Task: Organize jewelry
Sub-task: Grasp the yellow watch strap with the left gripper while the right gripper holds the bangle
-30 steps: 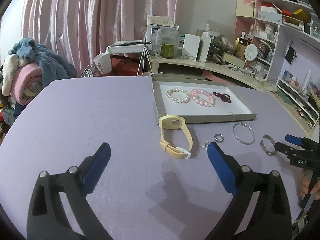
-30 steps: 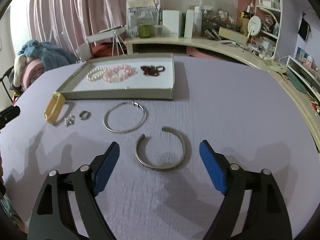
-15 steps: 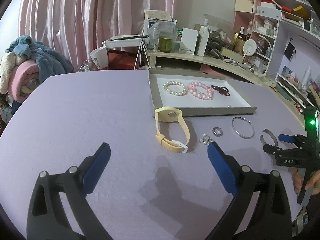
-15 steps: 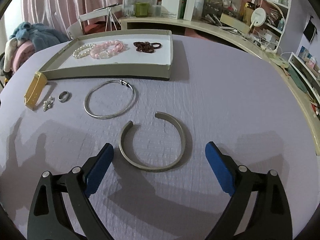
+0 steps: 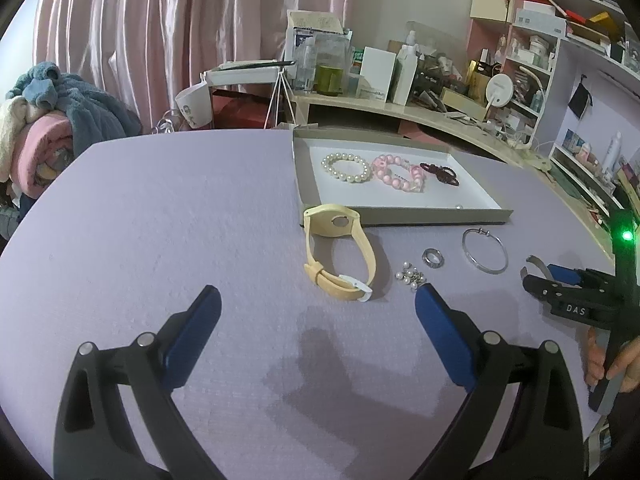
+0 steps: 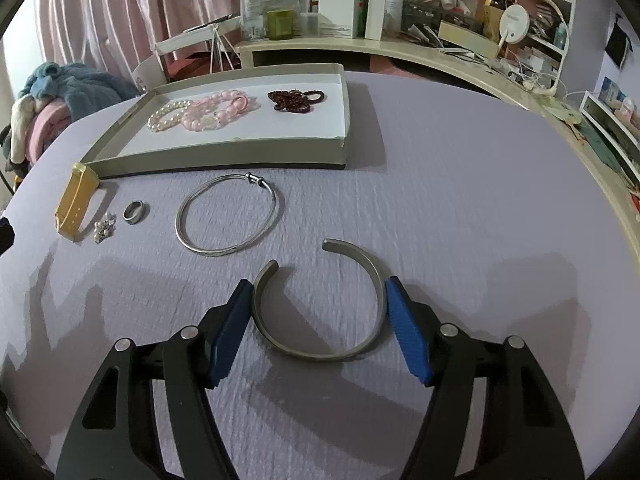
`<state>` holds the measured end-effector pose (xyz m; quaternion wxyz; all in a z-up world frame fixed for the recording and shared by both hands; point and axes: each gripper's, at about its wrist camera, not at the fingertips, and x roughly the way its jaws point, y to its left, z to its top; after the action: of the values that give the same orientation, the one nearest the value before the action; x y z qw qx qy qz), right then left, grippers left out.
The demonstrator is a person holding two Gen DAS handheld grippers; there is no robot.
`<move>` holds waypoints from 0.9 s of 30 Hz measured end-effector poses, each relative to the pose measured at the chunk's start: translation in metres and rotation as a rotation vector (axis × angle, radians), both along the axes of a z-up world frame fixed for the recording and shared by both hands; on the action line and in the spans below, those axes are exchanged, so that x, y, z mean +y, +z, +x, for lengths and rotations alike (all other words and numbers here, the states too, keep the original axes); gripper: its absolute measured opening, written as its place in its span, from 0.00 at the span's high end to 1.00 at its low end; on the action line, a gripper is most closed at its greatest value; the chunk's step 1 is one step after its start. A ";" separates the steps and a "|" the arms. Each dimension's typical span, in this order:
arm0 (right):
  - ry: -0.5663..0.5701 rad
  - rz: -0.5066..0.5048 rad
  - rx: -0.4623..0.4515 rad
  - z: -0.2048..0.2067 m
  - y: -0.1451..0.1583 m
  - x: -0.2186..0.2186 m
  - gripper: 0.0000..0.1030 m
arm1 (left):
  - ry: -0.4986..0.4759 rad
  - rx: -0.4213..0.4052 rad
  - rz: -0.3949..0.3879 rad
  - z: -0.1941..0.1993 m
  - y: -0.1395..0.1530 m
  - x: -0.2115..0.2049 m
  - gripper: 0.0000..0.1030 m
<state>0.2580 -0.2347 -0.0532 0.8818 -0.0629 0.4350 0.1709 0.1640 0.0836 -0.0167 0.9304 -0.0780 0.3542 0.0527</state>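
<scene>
A silver cuff bracelet (image 6: 320,354) lies flat on the purple table, and my right gripper (image 6: 318,285) is closing on it, blue pads (image 6: 230,328) touching its two sides. Beyond it lie a thin silver bangle (image 6: 224,249), a ring (image 6: 134,212), a small pearl cluster (image 6: 104,228) and a yellow strap (image 5: 332,220). The grey tray (image 6: 240,156) holds a pearl bracelet (image 5: 346,168), a pink bead bracelet (image 5: 396,172) and a dark red one (image 5: 440,172). My left gripper (image 5: 317,291) hangs open over bare table just short of the strap, nothing between its fingers.
A curved desk (image 6: 400,46) crowded with boxes and bottles runs behind the table, with shelves (image 5: 560,40) at the right. A pile of blankets (image 5: 48,112) sits off the table's left edge. A person's hand (image 5: 616,360) holds the right gripper's handle.
My right gripper has come forward over the cuff and its jaws have narrowed from wide open until the pads meet the cuff's sides. The left gripper has stayed open and hardly moved.
</scene>
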 end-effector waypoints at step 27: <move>0.039 0.062 -0.044 0.005 0.018 0.001 0.34 | 0.057 0.079 -0.099 0.066 -0.014 0.008 0.23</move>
<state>0.2634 -0.2338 -0.0349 0.8892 -0.0475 0.4087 0.2001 0.2301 0.0915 -0.0304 0.9089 -0.1319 0.3903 0.0647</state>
